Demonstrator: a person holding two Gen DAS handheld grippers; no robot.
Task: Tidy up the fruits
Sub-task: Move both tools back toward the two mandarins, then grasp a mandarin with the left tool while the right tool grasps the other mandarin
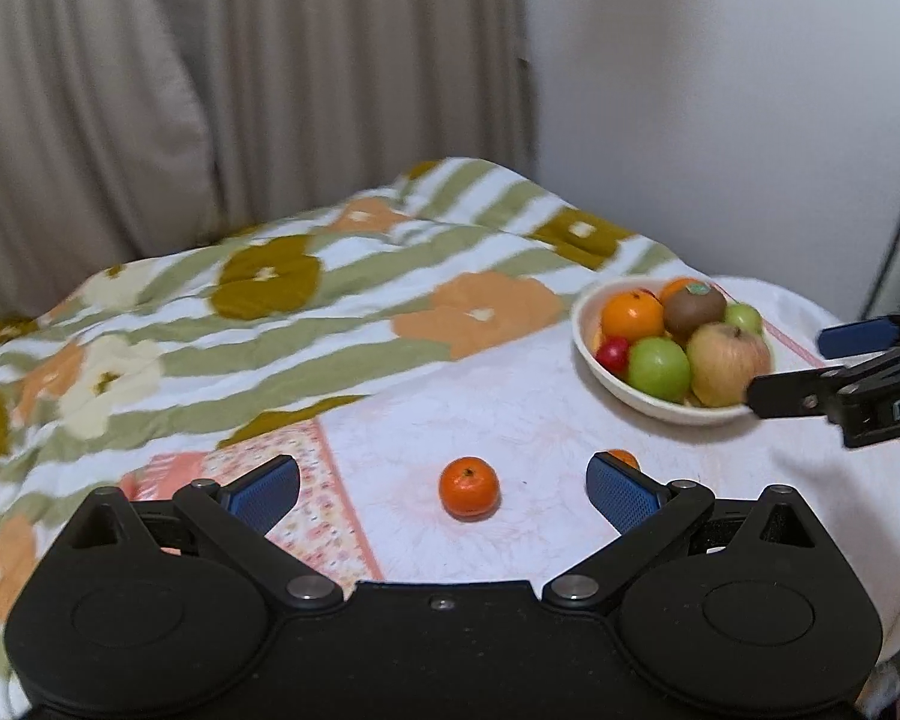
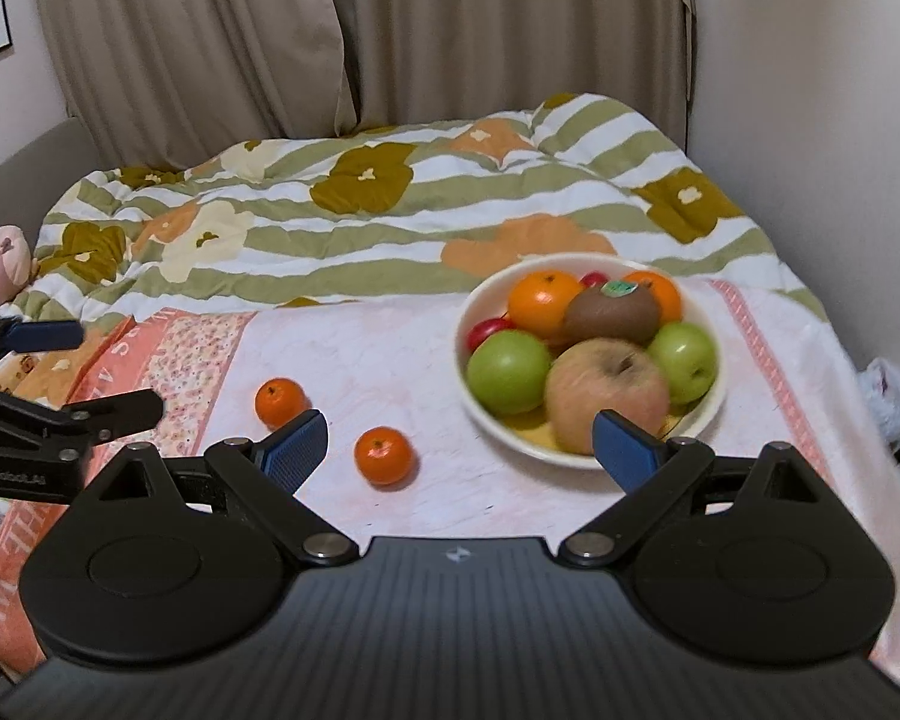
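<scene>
Right gripper (image 2: 459,447) hangs with jaws spread wide, nothing between them, over a pink-bordered white towel (image 2: 390,354). Two tangerines (image 2: 385,456) (image 2: 280,402) lie loose on towel, apart from each other. White bowl (image 2: 582,453) of mixed fruit sits right of them; left gripper (image 2: 120,369) at far left edge, jaws apart

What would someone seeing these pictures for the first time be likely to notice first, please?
Probably the white bowl heaped with fruit, a big pale apple at its front, standing on the pink-and-white cloth at the right. Next, two loose mandarins lie on the cloth left of the bowl. The left hand-held gripper hangs open before one of them, and the right hand-held gripper is open too.
</scene>
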